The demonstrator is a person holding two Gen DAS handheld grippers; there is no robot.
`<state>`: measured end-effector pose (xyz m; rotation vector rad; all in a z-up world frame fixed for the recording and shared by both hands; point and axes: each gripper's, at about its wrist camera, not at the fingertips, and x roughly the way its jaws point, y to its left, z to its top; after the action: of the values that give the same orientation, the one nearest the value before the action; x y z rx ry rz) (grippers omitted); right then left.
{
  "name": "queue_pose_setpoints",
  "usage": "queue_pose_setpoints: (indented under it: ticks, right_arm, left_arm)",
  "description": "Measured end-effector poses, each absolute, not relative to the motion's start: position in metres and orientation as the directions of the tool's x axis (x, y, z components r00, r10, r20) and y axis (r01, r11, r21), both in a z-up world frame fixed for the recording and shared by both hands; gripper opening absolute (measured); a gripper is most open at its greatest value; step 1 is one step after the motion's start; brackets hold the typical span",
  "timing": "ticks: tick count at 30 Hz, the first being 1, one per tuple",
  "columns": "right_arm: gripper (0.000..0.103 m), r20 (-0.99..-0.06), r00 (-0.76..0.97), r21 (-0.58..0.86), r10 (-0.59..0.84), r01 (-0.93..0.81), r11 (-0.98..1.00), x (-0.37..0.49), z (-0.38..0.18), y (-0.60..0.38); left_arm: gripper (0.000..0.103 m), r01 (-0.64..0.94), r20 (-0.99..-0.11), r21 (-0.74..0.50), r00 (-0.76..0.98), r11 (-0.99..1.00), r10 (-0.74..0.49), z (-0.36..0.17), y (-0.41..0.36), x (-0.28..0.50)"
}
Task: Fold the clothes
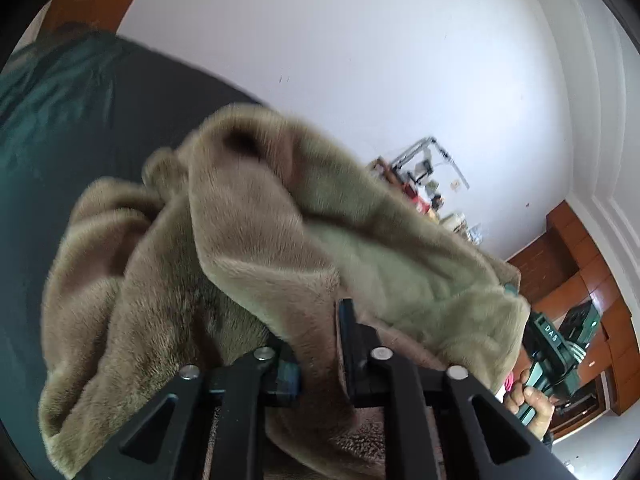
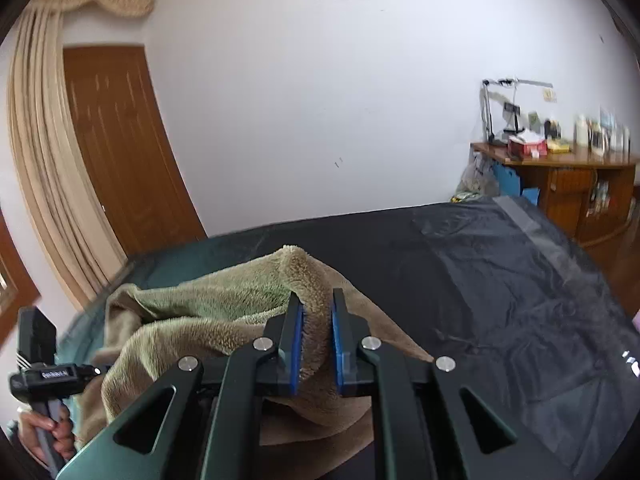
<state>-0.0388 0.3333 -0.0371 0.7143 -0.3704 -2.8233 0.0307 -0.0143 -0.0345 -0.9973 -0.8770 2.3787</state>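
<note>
An olive-brown fleece garment (image 1: 248,248) hangs bunched in front of the left wrist camera, lifted off the dark bed cover (image 1: 100,128). My left gripper (image 1: 316,344) is shut on a thick fold of it, and fleece hides most of both fingers. In the right wrist view the same fleece garment (image 2: 224,312) trails to the left. There my right gripper (image 2: 316,320) is shut on a raised fold, pinched between its blue pads (image 2: 297,344). A hand (image 1: 532,404) holds the right gripper's body at the garment's far right end.
The bed cover (image 2: 480,280) stretches dark and wrinkled to the right. A wooden door (image 2: 120,140) and cream curtain (image 2: 36,160) stand behind the bed. A cluttered wooden desk (image 2: 560,176) is at the back right. A hand (image 2: 44,432) grips the left tool.
</note>
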Motion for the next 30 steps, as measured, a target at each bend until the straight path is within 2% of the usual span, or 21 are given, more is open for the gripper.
queue_pose_setpoints:
  ticks: [2, 4, 8, 10, 11, 12, 13, 14, 15, 18, 23, 26, 27, 28, 30]
  right_arm:
    - [0.01, -0.389, -0.885, 0.339, -0.257, 0.122, -0.933, -0.034, -0.025, 0.349]
    - [0.002, -0.312, -0.929, 0.339, -0.201, 0.089, -0.937, -0.02, -0.004, 0.364]
    - [0.002, -0.1, -0.993, 0.331, -0.068, 0.031, -0.943, 0.022, 0.054, 0.395]
    - [0.005, -0.061, -0.995, 0.338, -0.073, 0.049, -0.94, 0.033, 0.072, 0.403]
    - [0.009, -0.074, -0.993, 0.344, -0.093, 0.062, -0.937, 0.033, 0.074, 0.404]
    - [0.031, -0.104, -0.989, 0.346, -0.106, 0.064, -0.936, 0.031, 0.071, 0.402]
    - [0.075, -0.14, -0.983, 0.346, -0.115, 0.06, -0.936, 0.028, 0.066, 0.4]
    - [0.096, -0.178, -0.977, 0.341, -0.121, 0.055, -0.938, 0.023, 0.059, 0.396]
    - [0.102, -0.215, -0.969, 0.326, -0.124, 0.049, -0.944, 0.018, 0.051, 0.39]
    - [0.102, -0.326, -0.933, 0.279, -0.153, 0.059, -0.958, -0.002, 0.026, 0.368]
    - [0.102, -0.486, -0.836, 0.305, -0.255, 0.112, -0.946, -0.052, -0.017, 0.33]
    - [0.099, -0.569, -0.793, 0.224, -0.219, 0.106, -0.969, -0.073, -0.045, 0.305]
    - [0.09, -0.597, -0.773, 0.209, -0.215, 0.109, -0.972, -0.079, -0.056, 0.3]
    - [0.069, -0.626, -0.748, 0.207, -0.222, 0.115, -0.972, -0.084, -0.067, 0.297]
    - [0.044, -0.669, -0.7, 0.232, -0.25, 0.123, -0.965, -0.09, -0.086, 0.299]
  left_arm:
    - [0.011, -0.151, -0.428, -0.695, -0.698, -0.703, 0.573, -0.016, -0.022, 0.038]
    - [0.011, -0.191, -0.354, -0.692, -0.752, -0.697, 0.557, 0.013, -0.031, 0.048]
    - [0.011, -0.274, -0.233, -0.662, -0.81, -0.698, 0.539, 0.063, -0.036, 0.063]
    - [0.011, -0.305, -0.211, -0.637, -0.815, -0.708, 0.54, 0.072, -0.034, 0.074]
    - [0.011, -0.314, -0.209, -0.631, -0.812, -0.71, 0.545, 0.072, -0.031, 0.077]
    - [0.011, -0.32, -0.211, -0.632, -0.806, -0.706, 0.554, 0.07, -0.029, 0.081]
    - [0.011, -0.32, -0.215, -0.636, -0.8, -0.702, 0.56, 0.067, -0.031, 0.087]
    - [0.011, -0.32, -0.219, -0.641, -0.795, -0.698, 0.565, 0.063, -0.033, 0.092]
    - [0.011, -0.316, -0.225, -0.642, -0.793, -0.698, 0.566, 0.06, -0.028, 0.09]
    - [0.011, -0.29, -0.264, -0.639, -0.788, -0.713, 0.556, 0.046, -0.024, 0.091]
    - [0.011, -0.219, -0.366, -0.618, -0.77, -0.755, 0.523, 0.019, -0.028, 0.086]
    - [0.011, -0.149, -0.476, -0.585, -0.733, -0.797, 0.486, -0.01, -0.027, 0.073]
    - [0.011, -0.13, -0.508, -0.577, -0.716, -0.806, 0.479, -0.019, -0.027, 0.069]
    - [0.011, -0.11, -0.54, -0.569, -0.698, -0.815, 0.471, -0.029, -0.026, 0.065]
    - [0.011, -0.071, -0.582, -0.571, -0.667, -0.818, 0.465, -0.047, -0.029, 0.059]
